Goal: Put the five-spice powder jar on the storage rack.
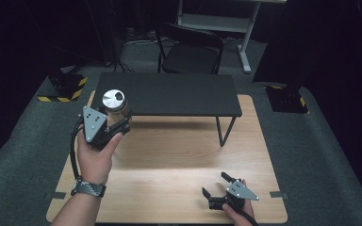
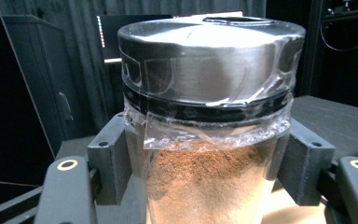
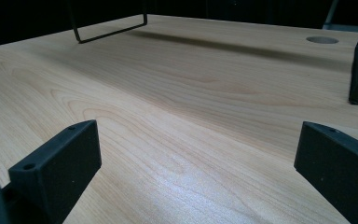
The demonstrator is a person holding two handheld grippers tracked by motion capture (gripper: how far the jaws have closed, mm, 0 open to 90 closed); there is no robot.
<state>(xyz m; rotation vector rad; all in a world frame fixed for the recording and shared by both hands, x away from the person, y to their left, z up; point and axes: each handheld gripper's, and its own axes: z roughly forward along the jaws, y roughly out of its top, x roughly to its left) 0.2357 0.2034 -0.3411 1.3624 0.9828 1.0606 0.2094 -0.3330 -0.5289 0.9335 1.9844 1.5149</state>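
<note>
Your left gripper (image 1: 114, 118) holds a jar (image 1: 114, 104) upright above the table's (image 1: 179, 165) far-left corner, just at the left end of the black shelf (image 1: 165, 93) that stands on the table's far half. In the high view the jar's silver lid (image 1: 113, 99) faces the camera, rising ahead of the gripper's grey plate (image 1: 93, 123), and your left hand (image 1: 96, 153) wraps the gripper body from below, a watch (image 1: 88, 188) on the wrist.

In the left gripper view the jar (image 2: 205, 154) sits squarely between the two black jaws, which press against its glass sides low on the body, well below the lid (image 2: 209, 65). Brown powder (image 2: 200, 182) fills the lower part of the jar, level with the jaws. A band of clear film (image 2: 205, 128) is wrapped round the neck and up over the lid's edge. A lit monitor (image 2: 109, 39) shows in the dark room behind.

Your right gripper (image 1: 215, 185) rests low at the table's near-right edge, well apart from the jar, with your right hand (image 1: 238, 209) behind it. Its jaws stand wide, with nothing between them. In the right gripper view they frame bare wood (image 3: 177, 121), with the shelf's wire legs (image 3: 112, 28) standing beyond.

Past the table stands a black chair (image 1: 188, 52) on grey carpet (image 1: 320, 160).
</note>
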